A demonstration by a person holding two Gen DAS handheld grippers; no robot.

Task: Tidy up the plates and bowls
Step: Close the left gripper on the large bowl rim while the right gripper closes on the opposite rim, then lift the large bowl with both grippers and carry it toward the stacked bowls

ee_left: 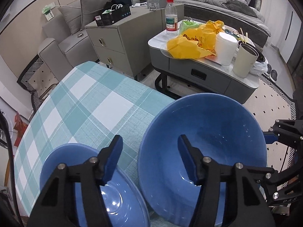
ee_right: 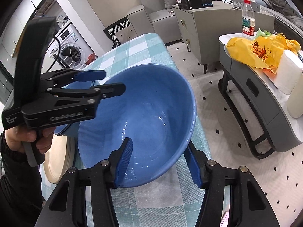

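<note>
Right wrist view: large bowl tilted in the right claw

Right wrist view shows the right claw [ee_right: 158, 162] pinching the near wall of the big blue bowl [ee_right: 144, 113], one blue finger inside the bowl and the other outside against its wall. The bowl is tipped, its far rim raised and its low edge near the checked cloth of the worktop [ee_right: 136, 45]. The left claw [ee_right: 111, 82] reaches in from the left, held by a hand [ee_right: 28, 136]; its two fingers stand partly apart over the bowl's left rim.

From the left wrist camera, the left claw [ee_left: 149, 158] straddles that rim: its right finger sits inside the big blue bowl [ee_left: 208, 132], its left finger outside, above the small blue bowl [ee_left: 117, 198]. A gap shows between the pads and the wall, so they do not appear to press on it. The small bowl rests on the worktop [ee_left: 85, 104] just beside the big one, at the near left. The right claw [ee_left: 270, 138] touches the big bowl's right rim.

A cream round board [ee_right: 56, 162] lies at the worktop's left edge.
</note>
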